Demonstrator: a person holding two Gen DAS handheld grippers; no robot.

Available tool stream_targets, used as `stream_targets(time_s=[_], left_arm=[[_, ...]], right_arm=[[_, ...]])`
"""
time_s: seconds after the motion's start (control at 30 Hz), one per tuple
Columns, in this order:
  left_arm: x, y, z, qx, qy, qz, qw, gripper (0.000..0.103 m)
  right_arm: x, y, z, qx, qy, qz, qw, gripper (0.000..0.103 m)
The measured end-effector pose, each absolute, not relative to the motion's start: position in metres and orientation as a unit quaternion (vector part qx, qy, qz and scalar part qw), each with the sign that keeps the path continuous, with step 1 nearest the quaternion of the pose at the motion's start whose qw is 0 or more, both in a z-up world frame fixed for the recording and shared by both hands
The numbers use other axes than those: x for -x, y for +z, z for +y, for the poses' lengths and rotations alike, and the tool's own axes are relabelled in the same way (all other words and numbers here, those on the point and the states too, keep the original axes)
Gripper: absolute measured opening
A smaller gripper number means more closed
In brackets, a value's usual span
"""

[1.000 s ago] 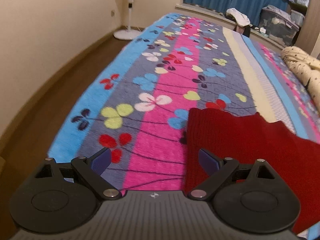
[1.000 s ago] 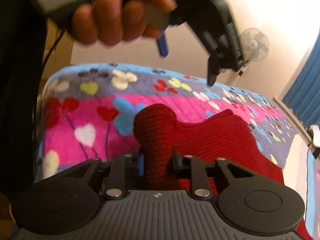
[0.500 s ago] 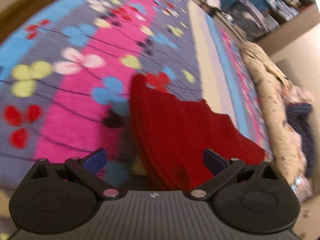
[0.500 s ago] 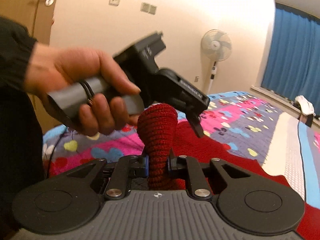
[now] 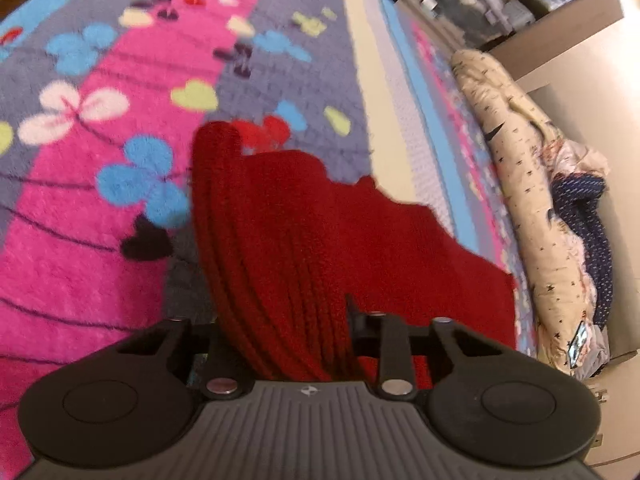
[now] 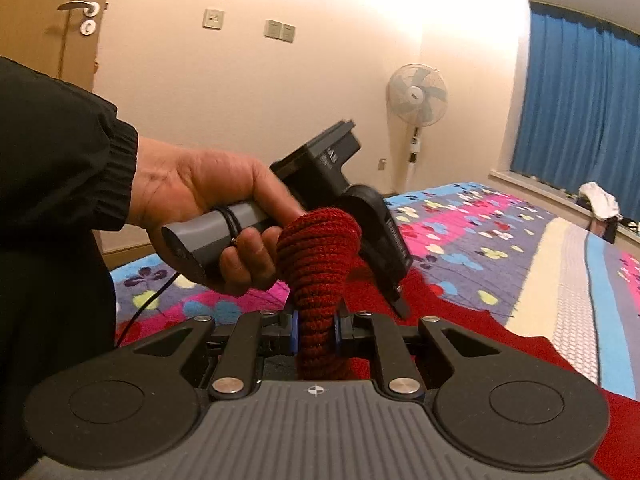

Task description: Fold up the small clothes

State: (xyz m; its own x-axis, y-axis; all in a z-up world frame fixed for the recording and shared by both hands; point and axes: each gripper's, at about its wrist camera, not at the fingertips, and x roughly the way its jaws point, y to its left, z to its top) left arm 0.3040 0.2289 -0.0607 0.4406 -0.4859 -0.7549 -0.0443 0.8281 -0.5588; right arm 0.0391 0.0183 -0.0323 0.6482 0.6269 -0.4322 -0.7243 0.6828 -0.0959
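A red knitted garment lies partly on the flowered bedspread. My left gripper is shut on a bunched edge of it and the fabric drapes forward from the jaws. My right gripper is shut on another rolled-up part of the red garment, held upright above the bed. In the right wrist view the left gripper is held by a hand just beyond that fold, its tips down on the red cloth.
A rolled cream quilt and a dark blue cloth lie along the bed's right side. A standing fan, blue curtains and a door are behind. White clothing sits at the bed's far end.
My left gripper moved onto the red garment's edge and closed on it. My right gripper lifted its bunched fold higher and tilted up from the bed.
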Motion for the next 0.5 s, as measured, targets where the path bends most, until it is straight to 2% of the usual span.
stream_targets(time_s=[0.13, 0.27, 0.43, 0.5], left_arm=[[-0.283, -0.035, 0.252, 0.286, -0.139, 0.461, 0.829, 0.026], [-0.253, -0.006, 0.283, 0.315, -0.140, 0.390, 0.854, 0.026], [-0.254, -0.015, 0.270, 0.264, -0.096, 0.431, 0.857, 0.026], [-0.255, -0.012, 0.263, 0.270, -0.096, 0.423, 0.859, 0.026]], right_arm=[[-0.035, -0.030, 0.031, 0.112, 0.412, 0.170, 0.888, 0.015], [-0.036, -0.006, 0.027, 0.022, 0.432, 0.143, 0.890, 0.015], [-0.048, -0.016, 0.019, -0.014, 0.413, 0.191, 0.890, 0.015], [-0.053, -0.020, 0.011, -0.024, 0.396, 0.209, 0.894, 0.015]])
